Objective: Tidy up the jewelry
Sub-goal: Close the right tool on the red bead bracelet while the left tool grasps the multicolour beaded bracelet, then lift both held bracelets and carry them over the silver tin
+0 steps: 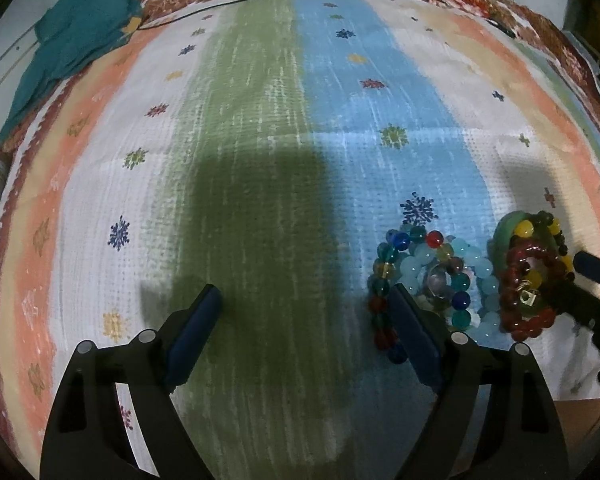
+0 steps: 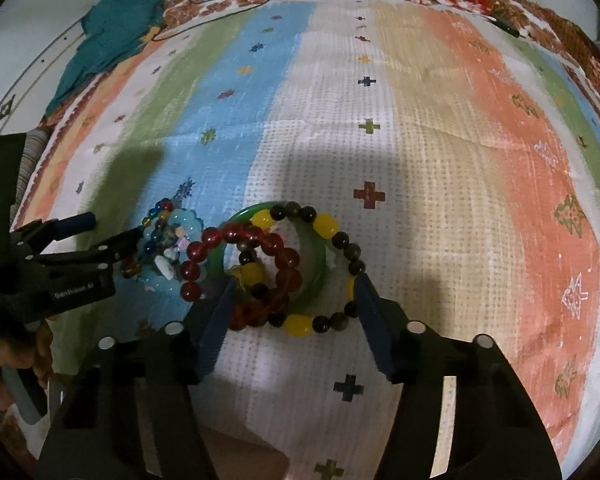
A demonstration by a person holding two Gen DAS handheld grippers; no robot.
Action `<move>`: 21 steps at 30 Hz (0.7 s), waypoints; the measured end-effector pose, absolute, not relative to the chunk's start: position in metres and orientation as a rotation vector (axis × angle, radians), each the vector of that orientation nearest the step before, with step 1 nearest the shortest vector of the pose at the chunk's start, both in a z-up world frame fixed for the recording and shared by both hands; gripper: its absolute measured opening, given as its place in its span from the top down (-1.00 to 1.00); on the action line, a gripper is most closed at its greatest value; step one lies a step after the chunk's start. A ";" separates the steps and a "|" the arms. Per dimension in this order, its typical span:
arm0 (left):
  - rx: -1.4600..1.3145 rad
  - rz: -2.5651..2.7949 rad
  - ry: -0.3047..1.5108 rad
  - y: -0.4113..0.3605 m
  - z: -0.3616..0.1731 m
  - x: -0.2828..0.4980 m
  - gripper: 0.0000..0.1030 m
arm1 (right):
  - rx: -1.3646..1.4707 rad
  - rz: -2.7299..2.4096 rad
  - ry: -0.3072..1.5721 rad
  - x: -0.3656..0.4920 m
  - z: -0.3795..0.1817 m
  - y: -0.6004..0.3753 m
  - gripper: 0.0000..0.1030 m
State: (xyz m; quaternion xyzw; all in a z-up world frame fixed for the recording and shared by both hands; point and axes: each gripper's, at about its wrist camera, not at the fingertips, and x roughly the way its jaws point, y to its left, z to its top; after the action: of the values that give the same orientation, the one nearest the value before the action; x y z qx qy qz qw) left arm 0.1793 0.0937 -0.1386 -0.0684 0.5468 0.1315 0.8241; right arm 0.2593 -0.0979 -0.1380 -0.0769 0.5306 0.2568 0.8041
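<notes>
Two heaps of bracelets lie on the striped cloth. One heap has a multicoloured bead bracelet (image 1: 384, 280) and a pale blue bead bracelet (image 1: 482, 276); it also shows in the right wrist view (image 2: 168, 248). The other heap has a green bangle (image 2: 318, 264), a red bead bracelet (image 2: 236, 236) and a dark-and-yellow bead bracelet (image 2: 326, 226); it also shows in the left wrist view (image 1: 530, 276). My left gripper (image 1: 304, 304) is open and empty, its right finger (image 1: 410, 320) beside the multicoloured beads. My right gripper (image 2: 294, 292) is open, its fingers on either side of the near part of the second heap.
A teal cloth (image 1: 76, 36) lies at the far left. A thin dark cable (image 2: 220, 0) runs along the floral bedding at the far edge. The striped cloth (image 2: 440, 140) stretches away to the right and back. A hand (image 2: 4, 360) holds the left gripper.
</notes>
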 end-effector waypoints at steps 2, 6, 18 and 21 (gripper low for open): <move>-0.122 0.292 1.161 0.093 -0.140 0.181 -0.57 | -0.151 0.564 1.158 0.262 -0.141 -0.097 0.11; -0.102 0.289 1.148 0.091 -0.141 0.183 -0.47 | -0.161 0.579 1.162 0.262 -0.145 -0.094 0.29; -0.119 0.270 1.133 0.088 -0.139 0.183 0.79 | -0.198 0.560 1.150 0.261 -0.144 -0.098 0.71; -0.119 0.277 1.134 0.088 -0.138 0.184 0.83 | -0.219 0.561 1.137 0.258 -0.142 -0.097 0.72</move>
State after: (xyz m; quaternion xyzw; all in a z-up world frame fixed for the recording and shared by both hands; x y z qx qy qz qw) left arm 0.1836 0.0884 -0.1379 -0.0561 0.5348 0.1306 0.8329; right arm 0.2579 -0.0969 -0.1425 -0.1022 0.5302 0.2614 0.8001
